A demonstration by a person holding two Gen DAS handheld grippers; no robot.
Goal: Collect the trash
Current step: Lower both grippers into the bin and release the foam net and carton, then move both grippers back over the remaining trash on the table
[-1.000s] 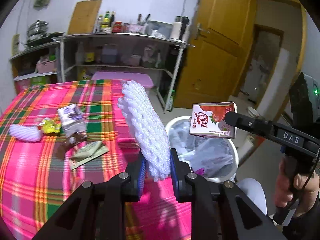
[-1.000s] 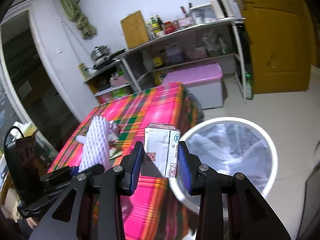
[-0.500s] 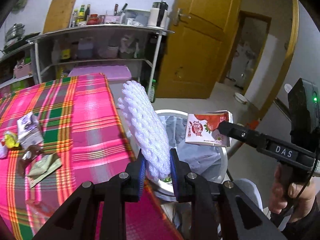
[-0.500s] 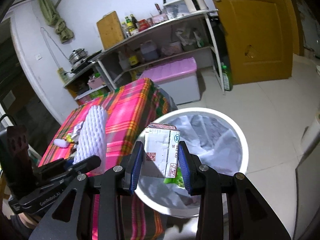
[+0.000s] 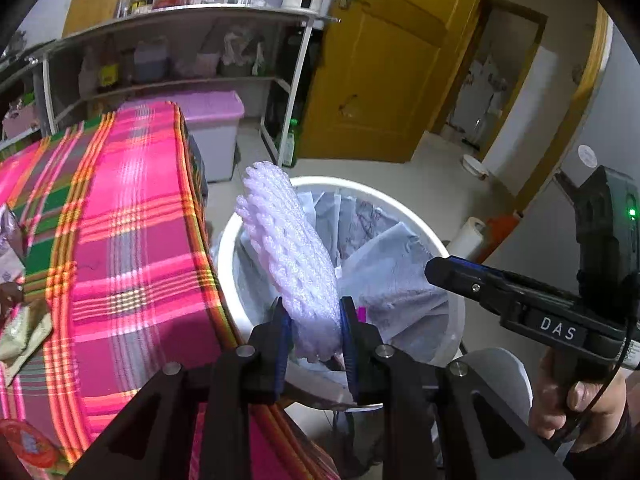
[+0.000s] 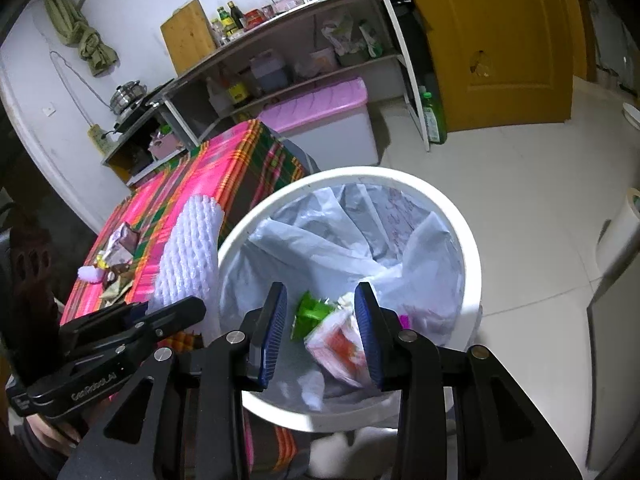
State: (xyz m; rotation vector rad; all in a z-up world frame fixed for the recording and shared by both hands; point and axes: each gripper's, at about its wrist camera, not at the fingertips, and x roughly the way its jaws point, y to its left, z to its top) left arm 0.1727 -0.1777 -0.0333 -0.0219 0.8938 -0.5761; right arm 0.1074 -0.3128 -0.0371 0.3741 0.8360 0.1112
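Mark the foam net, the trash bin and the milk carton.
foam net [image 5: 292,264]: left wrist view, mid-body above the pads.
trash bin [image 6: 472,264]: right wrist view, white rim, right side.
milk carton [image 6: 340,344]: right wrist view, red-printed face, blurred.

- My table's pink plaid cloth [image 5: 132,240] fills the left.
- A lilac-lidded storage bin [image 6: 320,108] sits under the shelves [image 6: 288,40].
- A yellow door [image 5: 384,60] stands behind.

"DAS" on the right hand-held gripper [image 5: 434,272], "GenRobot.AI" on the left hand-held gripper [image 6: 192,304]
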